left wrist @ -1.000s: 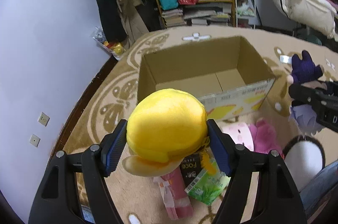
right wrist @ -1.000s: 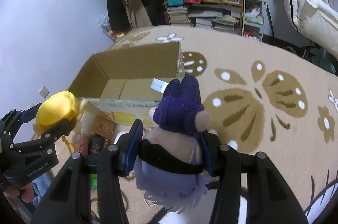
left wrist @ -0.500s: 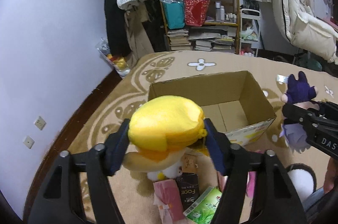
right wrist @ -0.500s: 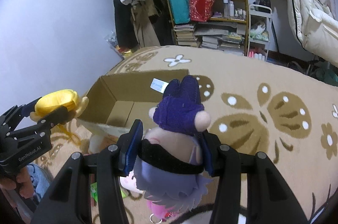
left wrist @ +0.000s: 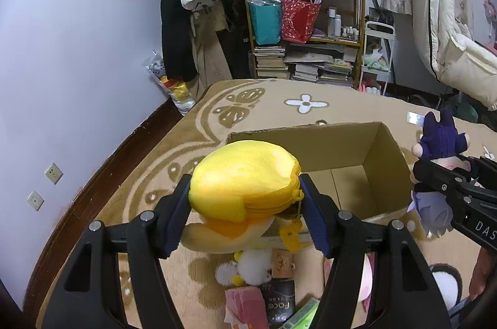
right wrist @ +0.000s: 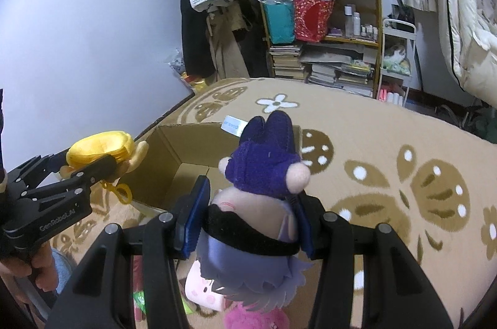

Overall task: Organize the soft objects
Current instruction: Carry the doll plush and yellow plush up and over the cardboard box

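- The left gripper [left wrist: 245, 204] clamps a round yellow plush toy [left wrist: 242, 173] between its blue pads, its jaws having just closed a little further on it.
- The right gripper [right wrist: 248, 211] squeezes a purple-capped plush doll with pale lilac hair [right wrist: 264, 173].
- An open brown cardboard box [left wrist: 385, 161] sits on the beige patterned carpet [right wrist: 388, 136], at one o'clock from the yellow toy and eleven o'clock from the doll.
- More soft toys lie on the carpet beneath both grippers.

Both wrist views look steeply down (close), sharing the cardboard box [left wrist: 348, 155] [right wrist: 186, 142].
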`<move>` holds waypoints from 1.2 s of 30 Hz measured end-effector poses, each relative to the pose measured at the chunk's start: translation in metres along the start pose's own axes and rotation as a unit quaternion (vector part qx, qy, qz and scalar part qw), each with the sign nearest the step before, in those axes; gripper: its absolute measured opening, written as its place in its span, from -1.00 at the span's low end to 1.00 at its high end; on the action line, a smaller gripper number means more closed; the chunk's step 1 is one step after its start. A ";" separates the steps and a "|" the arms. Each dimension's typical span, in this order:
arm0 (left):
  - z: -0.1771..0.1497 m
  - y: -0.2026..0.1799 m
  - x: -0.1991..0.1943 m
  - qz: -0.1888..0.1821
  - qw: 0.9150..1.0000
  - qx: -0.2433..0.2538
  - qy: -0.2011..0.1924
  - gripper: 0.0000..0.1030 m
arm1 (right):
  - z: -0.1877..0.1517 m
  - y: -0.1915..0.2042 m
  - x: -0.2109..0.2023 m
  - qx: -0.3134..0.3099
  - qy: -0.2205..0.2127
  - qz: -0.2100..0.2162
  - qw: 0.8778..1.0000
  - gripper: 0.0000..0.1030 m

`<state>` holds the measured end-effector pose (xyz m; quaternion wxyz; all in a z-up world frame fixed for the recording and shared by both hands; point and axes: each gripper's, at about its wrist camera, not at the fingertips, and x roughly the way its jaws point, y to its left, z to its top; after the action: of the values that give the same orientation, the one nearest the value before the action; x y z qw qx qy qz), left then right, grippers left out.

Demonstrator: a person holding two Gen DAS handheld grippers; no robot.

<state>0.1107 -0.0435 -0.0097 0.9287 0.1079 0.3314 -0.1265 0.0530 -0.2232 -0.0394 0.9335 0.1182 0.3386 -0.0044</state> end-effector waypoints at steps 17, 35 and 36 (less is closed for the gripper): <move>0.005 0.000 0.030 -0.006 1.000 -0.007 0.001 0.32 | 0.016 0.000 0.035 -0.013 0.001 0.006 1.000 0.08; 0.003 -0.011 0.050 0.003 1.000 -0.001 0.022 0.44 | 0.013 -0.006 0.056 -0.004 0.022 0.009 1.000 0.08; 0.003 -0.011 0.050 0.005 1.000 0.000 0.023 0.45 | 0.013 -0.006 0.056 -0.004 0.022 0.009 1.000 0.11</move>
<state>0.1465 -0.0625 -0.0409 0.9213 0.1128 0.3524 -0.1196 0.1041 -0.2279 -0.0666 0.9260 0.1181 0.3584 0.0081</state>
